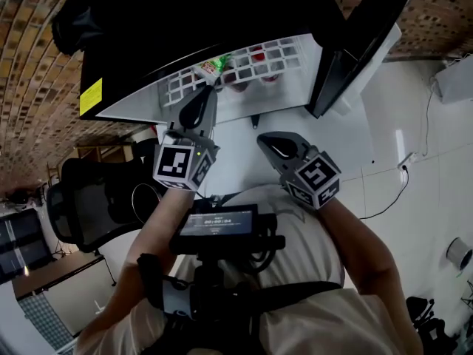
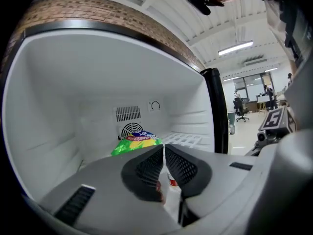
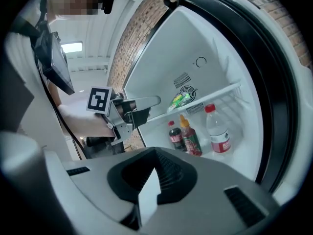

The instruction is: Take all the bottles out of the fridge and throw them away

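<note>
person at open fridge (image 3: 220, 43), a gripper in each hand. at left, the left gripper (image 1: 201, 103) points in at shelf height, its jaws clenched together on nothing; a green snack packet (image 2: 137, 142) lies on the wire shelf (image 1: 259, 58) just beyond them. under that shelf three bottles stand upright in a row: a dark cola bottle (image 3: 175, 136), just beside it a red sauce bottle (image 3: 190, 140) with an orange cap, then a clear water bottle (image 3: 217, 131) with a red cap, nearer the right wall. at right, the right gripper (image 1: 272, 145) hangs outside the fridge, jaws likewise pressed together and empty. no bottle is out yet. to pick well, the jaws probably need to part before entering, dip below the shelf and close across one bottle's body, keeping clear of its neighbours.
</note>
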A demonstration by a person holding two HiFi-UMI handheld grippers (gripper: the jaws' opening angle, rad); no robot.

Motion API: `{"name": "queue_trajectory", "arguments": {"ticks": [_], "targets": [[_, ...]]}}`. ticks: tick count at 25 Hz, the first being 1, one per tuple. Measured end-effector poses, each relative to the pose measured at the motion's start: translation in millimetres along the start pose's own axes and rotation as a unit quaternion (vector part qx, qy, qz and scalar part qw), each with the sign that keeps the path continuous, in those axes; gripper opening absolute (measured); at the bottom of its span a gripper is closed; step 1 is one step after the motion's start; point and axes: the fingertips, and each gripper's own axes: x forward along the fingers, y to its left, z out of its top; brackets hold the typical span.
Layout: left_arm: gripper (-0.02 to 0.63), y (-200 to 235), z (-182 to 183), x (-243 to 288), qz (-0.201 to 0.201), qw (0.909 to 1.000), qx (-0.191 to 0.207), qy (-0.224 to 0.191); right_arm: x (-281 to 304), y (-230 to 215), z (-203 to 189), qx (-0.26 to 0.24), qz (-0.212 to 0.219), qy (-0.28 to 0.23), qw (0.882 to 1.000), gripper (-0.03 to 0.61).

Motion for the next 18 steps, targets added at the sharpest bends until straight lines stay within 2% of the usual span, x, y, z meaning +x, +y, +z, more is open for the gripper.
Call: {"name": "queue_trajectory", "arguments": {"ticks": [4,8,9,11,13,15,18], "targets": [[0.017,-0.8,-12.9,-2.9,-0.003,0.9999,-0.003,0.010,-1.4,-5.3,3.2,0.001,-0.011,-0.003,1.000,0.005],[0.022,-8.1,-1.2,-0.6,-0.007,0.9994,0.031,0.011,-0.9,-4.4,2.6,0.001,-0.016,-0.008,1.000,0.005],[0.052,-9.6,1.3,1.1,-0.011,0.9990,0.042,0.012,-0.8,-3.5,2.6,0.000,-0.016,-0.009,1.000,0.005],[0.224,-10.1,6.3,6.7,-0.017,0.9974,0.066,0.021,-0.8,-1.6,2.5,0.000,-0.016,-0.013,1.000,0.005],[0.312,-2.3,11.2,16.0,-0.012,0.9938,0.107,0.029,-2.4,-0.4,1.3,0.005,-0.018,-0.019,1.000,0.005],[0.327,10.3,12.9,29.6,0.000,0.9892,0.141,0.040,-7.0,-0.6,-1.7,0.010,-0.022,-0.022,0.999,0.005],[0.327,24.8,6.9,53.7,0.014,0.9881,0.130,0.081,-15.5,-2.2,-6.6,0.016,-0.028,-0.022,0.999,0.005]]}}
